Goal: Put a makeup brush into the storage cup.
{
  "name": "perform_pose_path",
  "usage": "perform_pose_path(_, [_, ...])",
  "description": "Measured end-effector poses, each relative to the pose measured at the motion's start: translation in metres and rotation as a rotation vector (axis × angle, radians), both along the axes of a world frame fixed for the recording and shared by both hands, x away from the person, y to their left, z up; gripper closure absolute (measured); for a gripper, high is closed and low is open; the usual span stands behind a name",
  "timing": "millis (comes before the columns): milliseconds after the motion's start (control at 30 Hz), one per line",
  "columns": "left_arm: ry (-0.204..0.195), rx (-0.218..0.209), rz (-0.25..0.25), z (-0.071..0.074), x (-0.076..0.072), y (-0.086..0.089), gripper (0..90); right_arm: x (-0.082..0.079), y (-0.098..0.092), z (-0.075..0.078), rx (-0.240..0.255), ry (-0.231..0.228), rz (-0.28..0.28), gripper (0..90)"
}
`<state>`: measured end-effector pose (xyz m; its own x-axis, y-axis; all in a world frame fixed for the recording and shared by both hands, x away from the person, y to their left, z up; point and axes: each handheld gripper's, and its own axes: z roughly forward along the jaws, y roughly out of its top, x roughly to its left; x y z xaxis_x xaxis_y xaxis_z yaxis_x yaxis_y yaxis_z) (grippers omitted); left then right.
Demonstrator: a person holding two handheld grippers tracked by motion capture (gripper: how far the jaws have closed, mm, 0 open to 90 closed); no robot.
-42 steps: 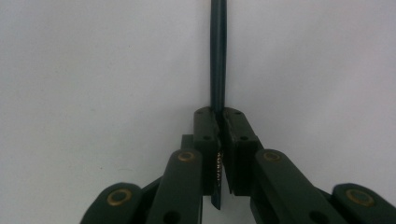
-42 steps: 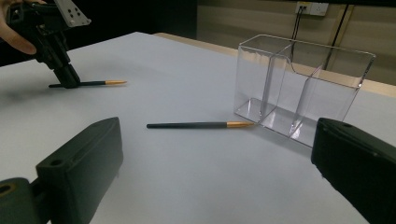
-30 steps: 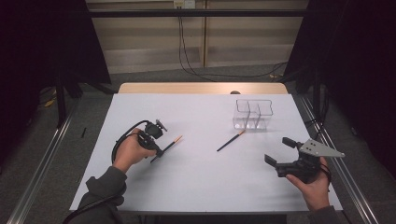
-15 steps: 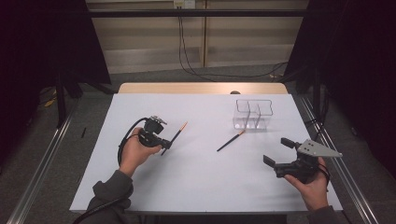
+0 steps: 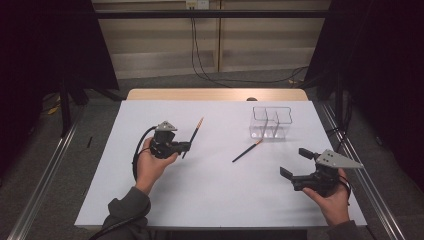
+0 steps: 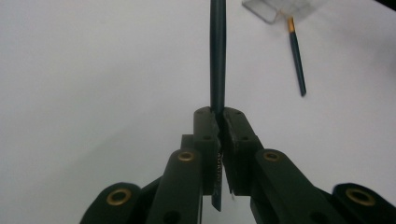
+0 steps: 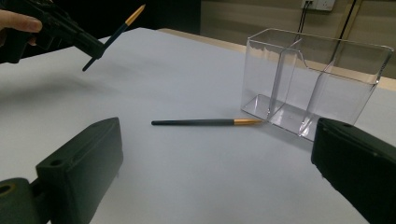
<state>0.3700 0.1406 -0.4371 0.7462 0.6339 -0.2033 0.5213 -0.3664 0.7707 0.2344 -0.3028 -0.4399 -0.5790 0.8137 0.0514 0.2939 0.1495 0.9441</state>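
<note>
My left gripper is shut on a dark pencil with an orange end and holds it clear of the white table, orange end pointing away. In the left gripper view the jaws pinch that pencil near its lower end. A second dark pencil lies flat mid-table, its gold end beside the clear divided container. My right gripper hovers near the table's right front, open, nothing between its jaws. In the right gripper view the lying pencil and the container are ahead of my right gripper.
A wooden strip borders the table's far edge. Cables hang down the back wall. In the right gripper view the left gripper shows at upper left with its pencil.
The left gripper has raised its pencil off the table and shifted slightly right and away; the pencil now points more steeply away. The right gripper has kept still.
</note>
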Motion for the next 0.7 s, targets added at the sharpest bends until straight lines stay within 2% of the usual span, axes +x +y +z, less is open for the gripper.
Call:
perform_pose_path(67, [-0.025, -0.021, 0.017, -0.001, -0.003, -0.001, 84.8, 0.000, 0.001, 0.000, -0.002, 0.000, 0.006, 1.9])
perform_pose_path(133, [-0.041, -0.044, 0.011, -0.002, -0.004, -0.001, 84.7, 0.001, 0.003, 0.000, -0.001, -0.002, 0.009, 1.9])
perform_pose_path(200, [-0.040, -0.063, 0.000, -0.004, -0.005, -0.002, 84.8, 0.001, 0.004, 0.000, -0.003, -0.001, 0.010, 1.9])
perform_pose_path(233, [-0.050, -0.064, 0.008, -0.004, -0.006, -0.003, 84.8, 0.002, 0.005, 0.000, -0.001, -0.003, 0.008, 1.9])
perform_pose_path(400, [-0.062, -0.084, -0.025, -0.004, -0.010, -0.009, 84.8, 0.004, 0.005, 0.000, 0.015, 0.006, 0.003, 1.8])
perform_pose_path(467, [-0.064, -0.078, -0.036, -0.004, -0.012, -0.013, 84.8, 0.006, 0.005, 0.001, 0.022, 0.008, 0.007, 1.8])
perform_pose_path(700, [-0.085, -0.113, -0.070, -0.003, -0.018, -0.025, 84.7, 0.012, 0.016, 0.003, -0.005, 0.010, 0.026, 1.8])
